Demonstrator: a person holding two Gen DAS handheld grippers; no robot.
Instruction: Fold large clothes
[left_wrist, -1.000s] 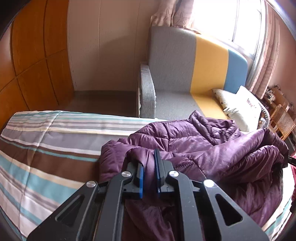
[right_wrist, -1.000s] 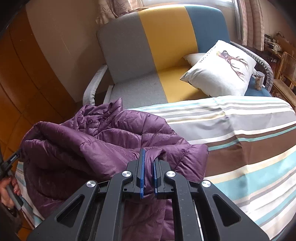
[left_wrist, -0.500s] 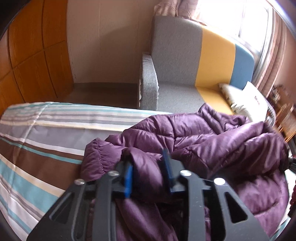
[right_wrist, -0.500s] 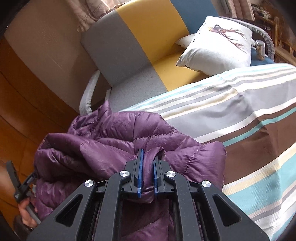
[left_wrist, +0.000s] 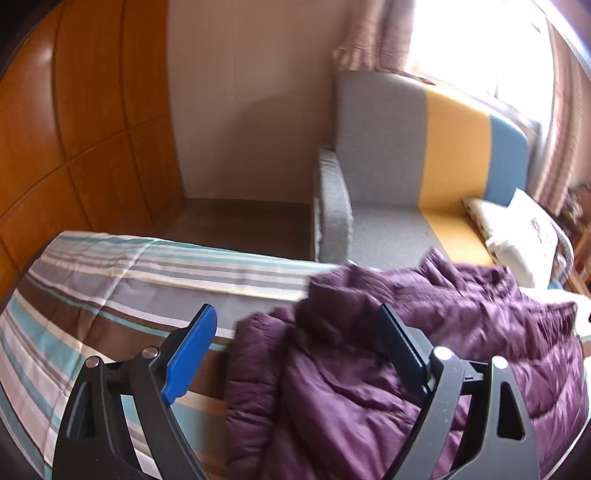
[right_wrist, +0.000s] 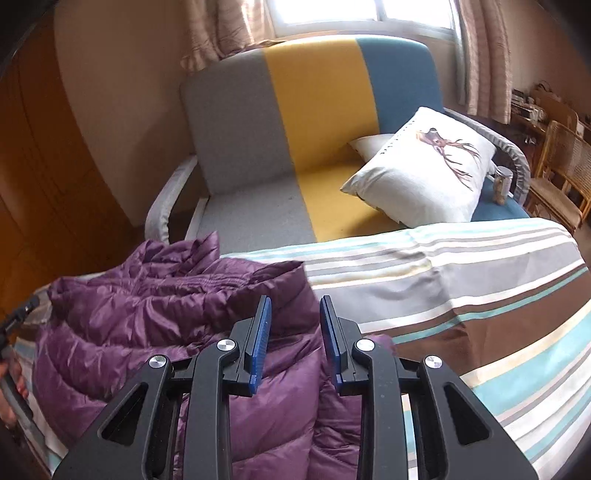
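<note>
Purple and puffy, the jacket (left_wrist: 388, 369) lies bunched on the striped bedspread (left_wrist: 110, 280), and it sits under both of your grippers. Starting at your left gripper (left_wrist: 295, 332): its jaws are opening and already stand wide apart, the blue pads (left_wrist: 188, 354) touching no cloth. To the left of those jaws you see only bare stripes; the jacket's folded edge lies in the gap between them, lower down on the bed, and spreads away past the right-hand jaw. Beyond the jaws stands the sofa (left_wrist: 384, 147), grey, yellow and blue, with a white cushion (left_wrist: 517, 236) at its far end. Moving on to your right gripper (right_wrist: 295, 325): its jaws are opening too, with a narrow gap so far. The jacket shows through that gap and lies below it, loose, not pinched by either pad. The bulk of the jacket lies to the left of these jaws; to the right of them the bedspread is bare. Ahead of them is the sofa with the cushion bearing a deer print
</note>
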